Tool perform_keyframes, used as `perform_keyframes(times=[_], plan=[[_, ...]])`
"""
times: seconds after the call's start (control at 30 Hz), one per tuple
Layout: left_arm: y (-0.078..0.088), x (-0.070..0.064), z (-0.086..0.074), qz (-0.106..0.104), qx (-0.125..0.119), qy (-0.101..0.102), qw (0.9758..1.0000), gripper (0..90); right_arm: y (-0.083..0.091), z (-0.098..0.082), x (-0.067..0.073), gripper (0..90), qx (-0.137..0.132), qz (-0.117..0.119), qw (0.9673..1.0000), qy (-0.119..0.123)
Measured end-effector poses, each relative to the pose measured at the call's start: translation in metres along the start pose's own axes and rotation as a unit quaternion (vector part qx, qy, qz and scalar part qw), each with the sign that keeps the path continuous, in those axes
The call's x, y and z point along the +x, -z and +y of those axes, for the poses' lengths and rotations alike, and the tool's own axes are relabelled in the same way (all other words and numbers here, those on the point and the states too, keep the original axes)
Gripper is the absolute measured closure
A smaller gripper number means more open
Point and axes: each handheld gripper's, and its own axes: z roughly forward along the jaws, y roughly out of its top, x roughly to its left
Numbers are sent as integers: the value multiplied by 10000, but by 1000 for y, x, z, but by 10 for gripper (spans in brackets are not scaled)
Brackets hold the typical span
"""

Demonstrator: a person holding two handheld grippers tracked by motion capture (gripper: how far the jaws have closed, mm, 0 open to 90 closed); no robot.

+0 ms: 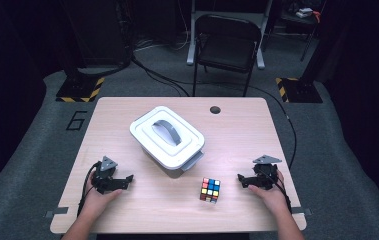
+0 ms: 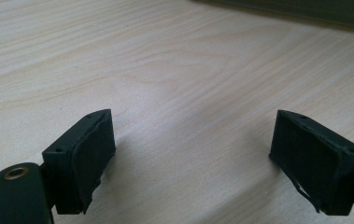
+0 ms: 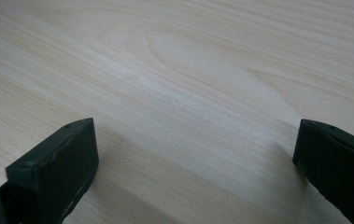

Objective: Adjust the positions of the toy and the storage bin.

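A white lidded box (image 1: 167, 136) with a grey handle stands in the middle of the wooden table (image 1: 127, 110). A colourful puzzle cube (image 1: 210, 190) sits near the front edge, right of centre. My left gripper (image 1: 127, 181) rests at the front left, pointing right, open; its own view shows the left gripper (image 2: 193, 140) with jaws wide apart over bare wood. My right gripper (image 1: 240, 180) rests at the front right, pointing left toward the cube, a short gap from it. In its own view the right gripper (image 3: 195, 149) is open with nothing between the jaws.
A round cable hole (image 1: 215, 109) lies near the table's far edge. Behind the table stands a black folding chair (image 1: 225, 47). Cables run over the grey floor, and hazard-striped bases (image 1: 79, 90) sit at both far corners.
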Motion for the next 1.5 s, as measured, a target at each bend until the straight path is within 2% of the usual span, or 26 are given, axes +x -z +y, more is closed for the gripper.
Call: perform_keyframes(times=[0.67, 0.83, 0.87, 1.0, 1.1, 1.2, 1.37, 1.47, 1.5], plan=[[0, 0, 0, 1, 5, 12, 10000, 137, 1, 0, 0, 41, -51, -35, 10000, -17], [0, 0, 0, 2, 4, 14, 10000, 137, 3, -1, 0, 141, -164, -45, 9999, -20], [0, 0, 0, 2, 4, 13, 10000, 137, 4, -1, 1, 152, -181, -16, 9998, -85], [0, 0, 0, 2, 4, 14, 10000, 137, 4, -1, 0, 166, -184, -6, 9998, -48], [0, 0, 0, -2, 3, 12, 10000, 137, 5, -1, 0, 217, -185, -9, 9998, -27], [0, 0, 0, -2, 5, 9, 10000, 137, 7, 2, -1, 294, -113, 10, 9999, -27], [0, 0, 0, 3, 6, 12, 10000, 137, 10, 5, -1, 322, 43, 201, 9997, -154], [0, 0, 0, 2, 5, 13, 10000, 137, 12, 7, 0, 336, 87, 277, 9996, -71], [0, 0, 0, 1, 5, 10, 10000, 137, 14, 8, 3, 351, 62, 279, 9996, 31]])
